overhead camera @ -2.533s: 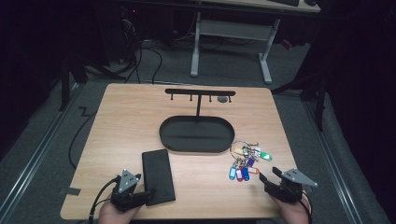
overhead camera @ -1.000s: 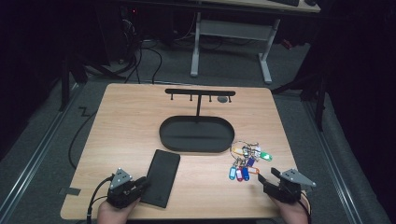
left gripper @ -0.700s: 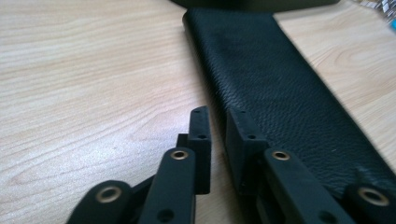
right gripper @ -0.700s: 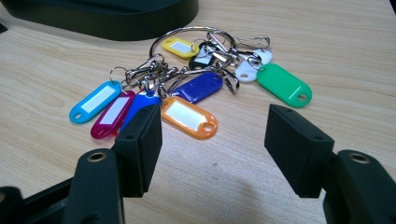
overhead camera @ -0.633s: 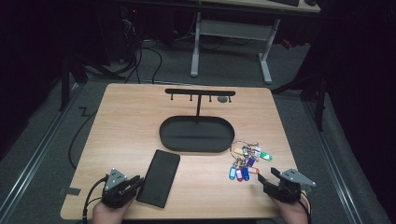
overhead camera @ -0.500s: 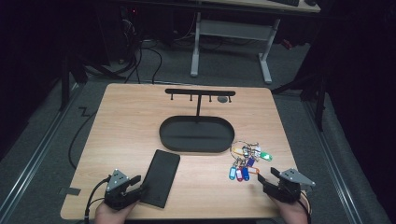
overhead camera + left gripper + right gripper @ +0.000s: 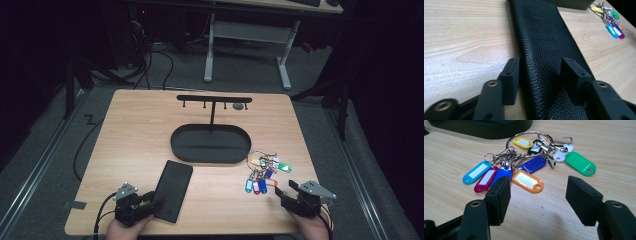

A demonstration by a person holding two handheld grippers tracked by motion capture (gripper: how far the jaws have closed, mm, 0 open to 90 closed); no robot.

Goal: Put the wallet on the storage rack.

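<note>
The left gripper (image 7: 539,72) has just opened its jaws; the black wallet (image 7: 544,42) lies flat between them, maybe touching. The right gripper (image 7: 537,195) waits open near the keys (image 7: 529,162).

On the tabletop (image 7: 135,130) the tray (image 7: 210,144) sits at centre, its rack (image 7: 214,99) rising at 12 o'clock. The wallet (image 7: 172,190) lies at the tray's 7 o'clock, the keys (image 7: 262,170) at its 4 o'clock. The left gripper (image 7: 150,207) straddles the wallet's near end; the right gripper (image 7: 284,192) is at the keys' 5 o'clock.
</note>
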